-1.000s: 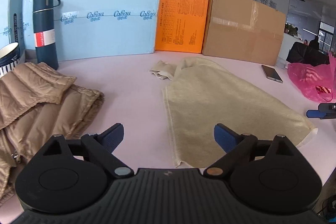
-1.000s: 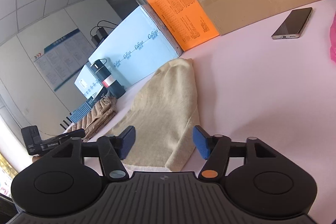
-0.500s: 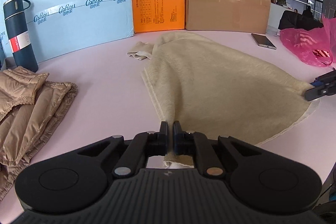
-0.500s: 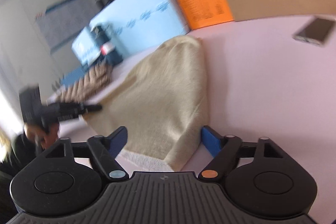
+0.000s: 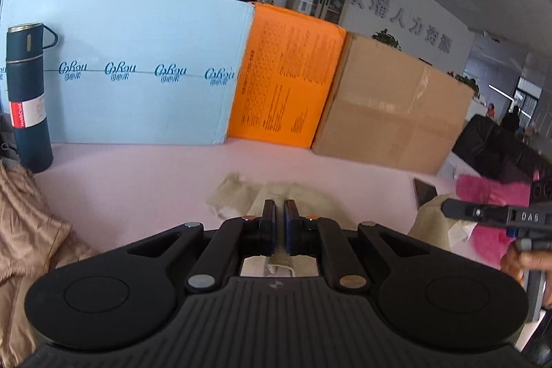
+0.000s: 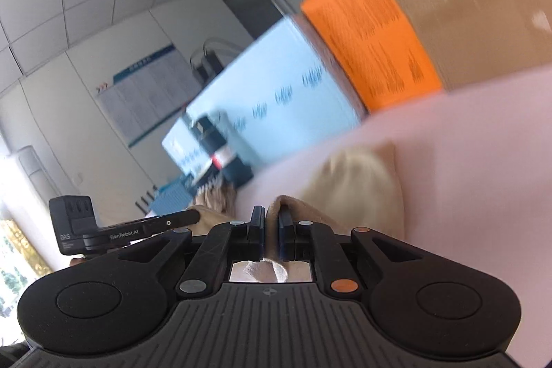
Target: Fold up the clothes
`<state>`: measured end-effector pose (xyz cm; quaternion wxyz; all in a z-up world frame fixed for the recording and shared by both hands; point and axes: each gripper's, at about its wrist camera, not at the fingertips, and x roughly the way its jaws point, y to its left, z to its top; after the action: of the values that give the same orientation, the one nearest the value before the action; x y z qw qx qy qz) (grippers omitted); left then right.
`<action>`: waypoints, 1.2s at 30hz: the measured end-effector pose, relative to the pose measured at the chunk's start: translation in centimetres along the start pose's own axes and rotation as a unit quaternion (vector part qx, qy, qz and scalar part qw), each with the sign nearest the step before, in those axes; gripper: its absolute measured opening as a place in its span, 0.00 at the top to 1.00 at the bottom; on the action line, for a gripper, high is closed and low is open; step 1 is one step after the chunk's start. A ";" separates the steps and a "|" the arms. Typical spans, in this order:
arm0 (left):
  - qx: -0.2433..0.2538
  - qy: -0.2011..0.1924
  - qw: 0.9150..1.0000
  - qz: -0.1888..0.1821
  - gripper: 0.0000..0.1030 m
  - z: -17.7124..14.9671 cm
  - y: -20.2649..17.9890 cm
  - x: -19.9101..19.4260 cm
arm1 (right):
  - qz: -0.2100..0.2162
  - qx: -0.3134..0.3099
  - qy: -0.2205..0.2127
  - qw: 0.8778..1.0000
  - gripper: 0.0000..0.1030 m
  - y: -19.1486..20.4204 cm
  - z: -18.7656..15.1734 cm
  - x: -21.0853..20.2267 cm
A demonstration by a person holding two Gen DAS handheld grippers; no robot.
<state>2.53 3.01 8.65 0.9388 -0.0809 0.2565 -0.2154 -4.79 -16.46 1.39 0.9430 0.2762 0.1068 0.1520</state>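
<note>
A cream fleece garment (image 5: 238, 195) lies on the pink table (image 5: 138, 181). My left gripper (image 5: 279, 212) is shut on its near hem and holds it raised; most of the cloth is hidden under the gripper body. My right gripper (image 6: 272, 217) is shut on the other hem corner, with the garment (image 6: 358, 185) stretching away beyond it. The right gripper (image 5: 448, 208) also shows at the right of the left wrist view, pinching cream cloth. The left gripper (image 6: 195, 215) shows at the left of the blurred right wrist view.
A folded tan puffer jacket (image 5: 24, 230) lies at the left. A dark blue flask (image 5: 27, 99) stands behind it. Blue (image 5: 138, 68) and orange (image 5: 289, 78) panels and a cardboard box (image 5: 393, 112) line the back. A phone (image 5: 424, 192) and a pink bag (image 5: 490, 192) lie at the right.
My right gripper has shut on the garment's hem corner. Both grippers have lifted the hem off the table and carried it forward toward the back of the table.
</note>
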 end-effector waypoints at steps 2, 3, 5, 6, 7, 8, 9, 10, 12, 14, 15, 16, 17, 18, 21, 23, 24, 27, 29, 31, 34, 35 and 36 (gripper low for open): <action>-0.005 0.001 1.000 0.020 0.96 3.6 -0.5 2.0 | -0.010 -0.010 -0.016 1.000 0.93 0.2 3.2 1.6; -0.002 0.001 0.999 0.035 0.96 5.3 -0.8 3.0 | -0.016 -0.013 -0.023 1.000 0.93 0.2 4.8 2.4; 0.012 -0.002 0.998 0.068 0.96 8.6 -1.3 5.0 | -0.030 -0.026 -0.032 0.999 0.93 0.1 8.0 4.0; 0.017 -0.007 0.997 0.081 0.96 10.2 -1.4 5.8 | -0.036 -0.035 -0.036 0.998 0.93 0.1 9.6 4.7; 0.016 -0.015 0.996 0.092 0.96 11.7 -1.4 6.6 | -0.041 -0.042 -0.042 0.997 0.93 0.0 11.4 5.6; 0.009 -0.023 0.995 0.101 0.96 13.3 -1.2 7.3 | -0.046 -0.048 -0.047 0.997 0.93 -0.2 12.9 6.4; -0.004 -0.031 0.993 0.111 0.96 14.6 -0.7 7.9 | -0.053 -0.056 -0.052 0.996 0.93 -0.3 14.5 7.2; -0.018 -0.040 0.992 0.121 0.96 16.0 -0.2 8.4 | -0.061 -0.064 -0.058 0.994 0.93 -0.5 16.2 8.0; -0.052 -0.060 0.987 0.139 0.96 18.7 1.0 9.3 | -0.076 -0.081 -0.068 0.992 0.93 -0.6 19.3 9.5; -0.128 -0.098 0.979 0.127 0.96 19.8 3.1 9.3 | -0.097 -0.159 -0.079 0.979 0.93 0.5 21.2 11.0; -0.149 -0.111 0.977 0.109 0.96 19.8 4.2 9.3 | -0.097 -0.199 -0.077 0.972 0.93 1.2 21.4 11.7; -0.164 -0.121 0.974 0.094 0.96 19.7 5.1 9.4 | -0.093 -0.231 -0.072 0.966 0.93 1.8 21.5 12.5; -0.159 -0.124 0.975 0.093 0.96 19.3 5.7 9.6 | -0.074 -0.224 -0.071 0.969 0.93 1.8 21.5 12.9; -0.153 -0.124 0.976 0.092 0.96 18.9 6.3 9.8 | -0.061 -0.209 -0.072 0.973 0.93 1.4 21.3 13.1; -0.118 -0.078 0.984 0.108 0.96 18.0 6.7 10.6 | -0.057 -0.174 -0.070 0.981 0.93 -0.5 20.5 13.5; -0.090 -0.052 0.987 0.120 0.96 17.5 6.6 10.5 | -0.074 -0.142 -0.071 0.984 0.93 -1.9 20.1 13.5; -0.077 -0.056 0.989 0.117 0.96 17.2 6.4 9.9 | -0.075 -0.132 -0.076 0.985 0.93 -2.3 19.8 13.3; -0.037 -0.093 0.991 0.088 0.96 16.2 5.7 7.1 | -0.067 -0.116 -0.094 0.987 0.93 -2.8 18.9 12.2; -0.011 -0.103 0.992 0.066 0.95 15.2 5.0 5.4 | -0.053 -0.114 -0.107 0.986 0.93 -2.7 18.1 11.2; 0.017 -0.102 0.993 0.052 0.95 13.7 4.2 3.9 | -0.049 -0.113 -0.110 0.986 0.93 -2.2 17.0 10.0; 0.048 -0.097 0.993 0.045 0.95 11.4 3.2 1.7 | -0.039 -0.115 -0.108 0.987 0.93 -1.2 14.8 7.6; 0.053 -0.094 0.993 0.044 0.95 10.8 3.0 1.0 | -0.036 -0.119 -0.106 0.987 0.93 -0.7 14.0 6.5; 0.057 -0.090 0.993 0.044 0.95 10.3 2.8 0.4 | -0.033 -0.123 -0.103 0.987 0.93 -0.2 13.3 5.1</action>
<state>9.22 5.71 16.56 0.9697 -0.0345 0.1618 -0.1799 3.82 -21.30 11.62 0.9802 0.1691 -0.0016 0.1033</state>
